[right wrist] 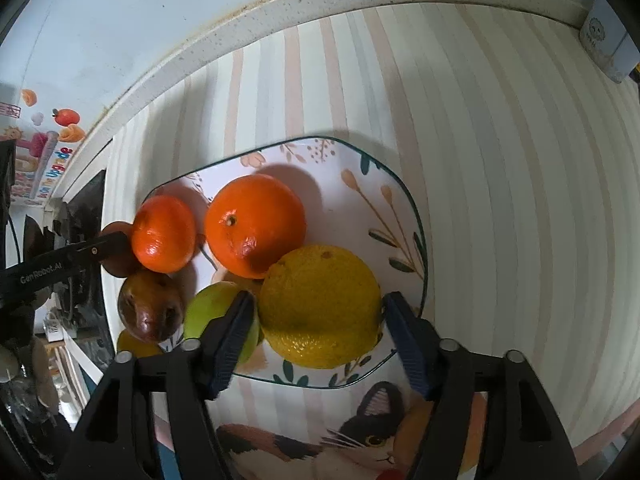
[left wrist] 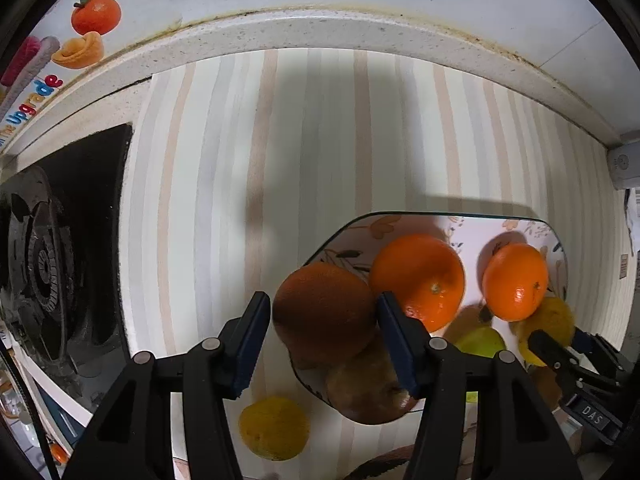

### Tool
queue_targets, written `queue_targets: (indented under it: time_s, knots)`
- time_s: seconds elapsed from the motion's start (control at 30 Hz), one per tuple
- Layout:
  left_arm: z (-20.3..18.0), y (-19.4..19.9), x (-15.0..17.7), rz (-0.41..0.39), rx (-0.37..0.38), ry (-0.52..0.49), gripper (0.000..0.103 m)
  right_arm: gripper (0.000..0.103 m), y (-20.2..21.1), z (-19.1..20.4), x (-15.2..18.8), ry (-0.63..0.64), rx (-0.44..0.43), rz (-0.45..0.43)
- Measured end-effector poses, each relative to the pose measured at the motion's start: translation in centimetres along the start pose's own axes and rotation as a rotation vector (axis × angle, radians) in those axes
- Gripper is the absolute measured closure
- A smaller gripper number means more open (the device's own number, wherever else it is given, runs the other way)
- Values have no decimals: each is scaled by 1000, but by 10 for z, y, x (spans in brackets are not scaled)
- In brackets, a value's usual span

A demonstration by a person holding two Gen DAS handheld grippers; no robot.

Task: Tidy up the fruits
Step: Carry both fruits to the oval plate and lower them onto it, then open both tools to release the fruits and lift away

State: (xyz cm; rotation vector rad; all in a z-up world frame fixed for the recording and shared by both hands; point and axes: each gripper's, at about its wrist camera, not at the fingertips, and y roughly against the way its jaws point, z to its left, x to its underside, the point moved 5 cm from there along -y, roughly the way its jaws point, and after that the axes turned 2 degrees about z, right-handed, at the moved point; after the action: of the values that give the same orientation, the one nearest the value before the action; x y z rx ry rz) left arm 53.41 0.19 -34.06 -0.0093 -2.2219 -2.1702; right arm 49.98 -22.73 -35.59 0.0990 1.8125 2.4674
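The left gripper [left wrist: 324, 312] clamps its jaws on a shaded orange [left wrist: 324, 312] above the plate [left wrist: 520, 226] rim; released there, it may roll onto the table [left wrist: 320, 140]. The right gripper [right wrist: 318, 318] has its jaws parted around a yellow citrus [right wrist: 320, 306] on the crowded plate, which may nudge neighbours.

We see two bright orange mandarins [right wrist: 164, 234] [right wrist: 254, 224] on a white plate [right wrist: 384, 216] with a dark teal rim and a pattern of peach flowers and green leaves. The big citrus [right wrist: 320, 306] is yellow, the pear [right wrist: 212, 312] green, the apple [right wrist: 150, 306] reddish brown. The mat [right wrist: 500, 160] has cream, grey and beige stripes and a calico cat print [right wrist: 360, 436]. Both grippers have black fingers with dark blue pads [right wrist: 234, 340].
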Motion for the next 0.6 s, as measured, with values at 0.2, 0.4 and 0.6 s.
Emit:
queue_targets:
  time_s: [0.2,0.4,0.6]
  knots:
    - [5,8,5,-19,-3,11,42,19,9,4,3,10,26,2]
    - [13,21,18,-57,-18,26,14,9,20,8,14,35,84,-16]
    - [8,42,45,-119,-18,30,11,8,36,15,34,73,141,-50]
